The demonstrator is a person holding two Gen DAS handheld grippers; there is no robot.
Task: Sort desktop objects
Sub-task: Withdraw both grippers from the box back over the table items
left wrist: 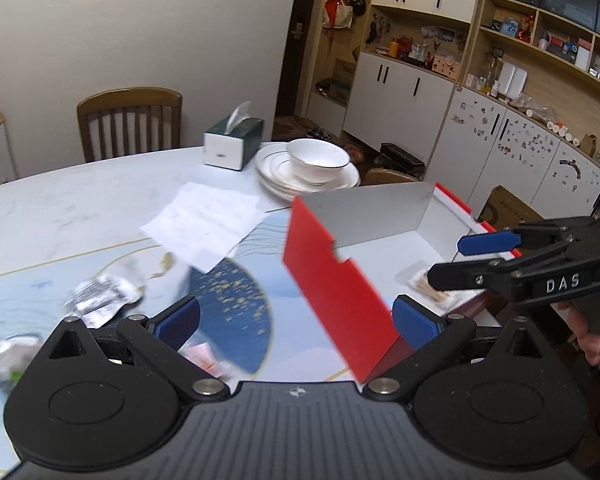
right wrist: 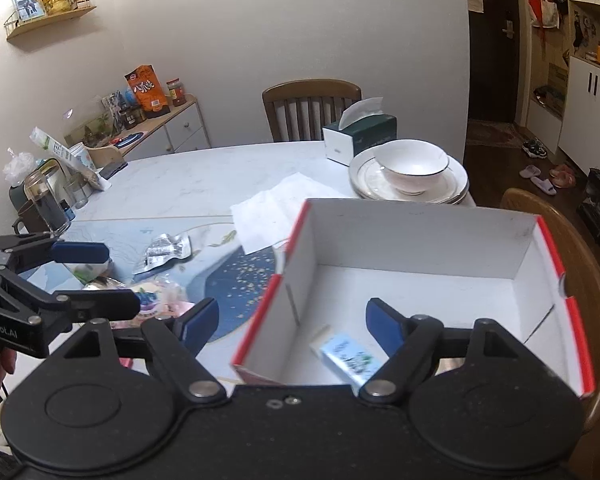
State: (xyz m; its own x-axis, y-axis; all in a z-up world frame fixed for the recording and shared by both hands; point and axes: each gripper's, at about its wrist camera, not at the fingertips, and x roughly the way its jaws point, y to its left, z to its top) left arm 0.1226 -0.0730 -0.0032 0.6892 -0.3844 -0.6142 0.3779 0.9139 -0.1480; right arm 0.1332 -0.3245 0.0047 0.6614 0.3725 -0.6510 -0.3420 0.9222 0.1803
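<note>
A red box (right wrist: 420, 236) with a white inside stands open on the table's right side; in the left wrist view its red wall (left wrist: 336, 296) faces me. A small blue-and-white pack (right wrist: 348, 356) lies on the box floor, and a clear packet (left wrist: 424, 284) lies there too. My right gripper (right wrist: 294, 322) hangs open over the box's near left corner, holding nothing; the left wrist view shows that gripper (left wrist: 456, 260) over the box. My left gripper (left wrist: 296, 320) is open and empty, left of the box above the wrappers (right wrist: 118, 278). A silver foil wrapper (right wrist: 164, 252) and pink snack packets (right wrist: 160, 300) lie on the mat.
White paper (right wrist: 276, 208) lies mid-table. Stacked plates with a bowl (right wrist: 412, 168) and a tissue box (right wrist: 360, 136) stand behind the red box. Jars and a glass (right wrist: 46, 200) crowd the far left edge. Wooden chairs (right wrist: 312, 108) stand at the back and right.
</note>
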